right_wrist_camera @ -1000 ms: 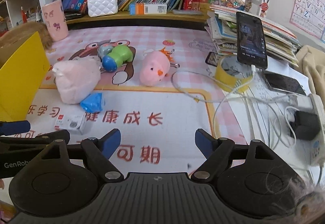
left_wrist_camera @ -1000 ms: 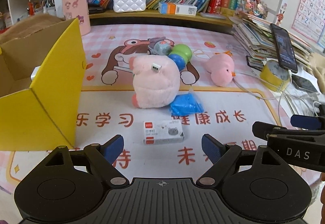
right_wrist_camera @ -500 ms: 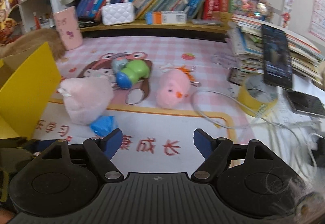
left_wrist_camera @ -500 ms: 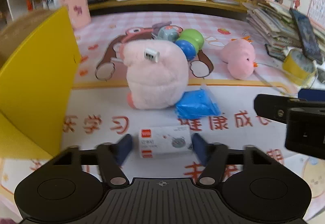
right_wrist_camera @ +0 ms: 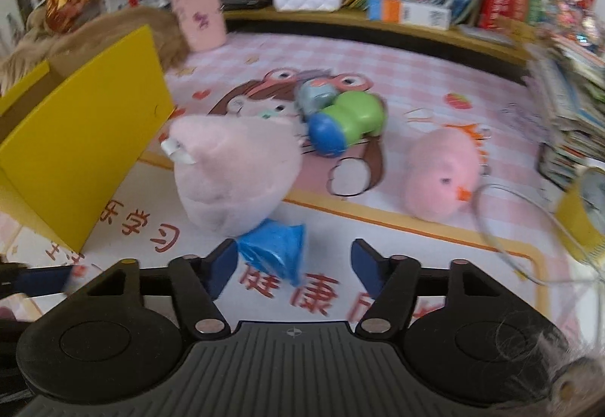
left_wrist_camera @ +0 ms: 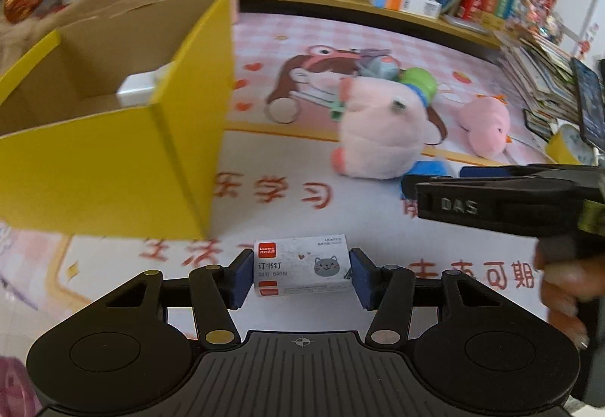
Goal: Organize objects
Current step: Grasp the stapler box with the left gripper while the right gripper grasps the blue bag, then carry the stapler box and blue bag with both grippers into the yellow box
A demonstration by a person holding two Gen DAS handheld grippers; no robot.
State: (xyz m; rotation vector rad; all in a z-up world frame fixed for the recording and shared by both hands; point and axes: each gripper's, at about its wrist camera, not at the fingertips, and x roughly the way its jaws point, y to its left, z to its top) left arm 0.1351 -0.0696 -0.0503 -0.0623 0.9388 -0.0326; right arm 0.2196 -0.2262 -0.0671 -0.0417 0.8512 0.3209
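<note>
step: left gripper (left_wrist_camera: 301,275) clamped on the small white cardboard staple box (left_wrist_camera: 301,270), blue pads touching both short ends; box looks lifted off the pink cartoon play mat (left_wrist_camera: 287,167), hard to be sure.
box location: between the left fingers, just right of the open yellow cardboard carton (left_wrist_camera: 113,137).
right gripper (right_wrist_camera: 294,265): fingers apart, holding nothing; crumpled blue plastic packet (right_wrist_camera: 278,252) on the mat between the tips, nearer the left one.
next (judgement): carry box over the carton rim, release inside; right closes on the packet.
box text: red "Comix" tag, "订书钉", "24/6", cat face.
other text: "DAS" on the right gripper's side; mat "学习", "健康".
</note>
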